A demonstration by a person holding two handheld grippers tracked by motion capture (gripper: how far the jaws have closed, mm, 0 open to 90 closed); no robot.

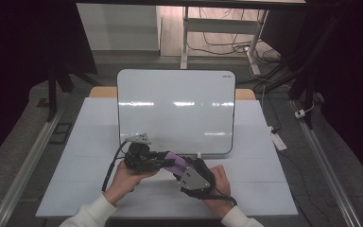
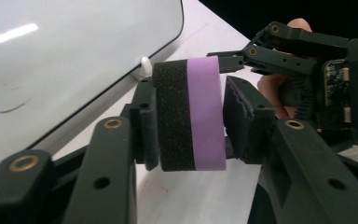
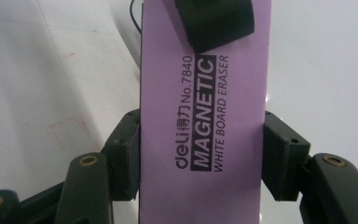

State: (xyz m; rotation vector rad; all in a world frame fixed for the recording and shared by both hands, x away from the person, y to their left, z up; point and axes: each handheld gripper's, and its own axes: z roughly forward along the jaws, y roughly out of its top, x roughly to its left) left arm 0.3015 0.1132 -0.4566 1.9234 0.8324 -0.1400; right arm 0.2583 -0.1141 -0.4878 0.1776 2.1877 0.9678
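Both grippers hold one purple whiteboard eraser just above the table, in front of the propped whiteboard. Right gripper jaws clamped across its width. Left gripper jaws clamped on felt and purple faces. Likely a hand-over, so the felt can face the board.

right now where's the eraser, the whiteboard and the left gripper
eraser (image 3: 203,116), right gripper view, on its purple printed face
whiteboard (image 1: 175,113), high view, on its bare white surface
left gripper (image 2: 191,116), left gripper view, midway between its fingertips, where the eraser sits
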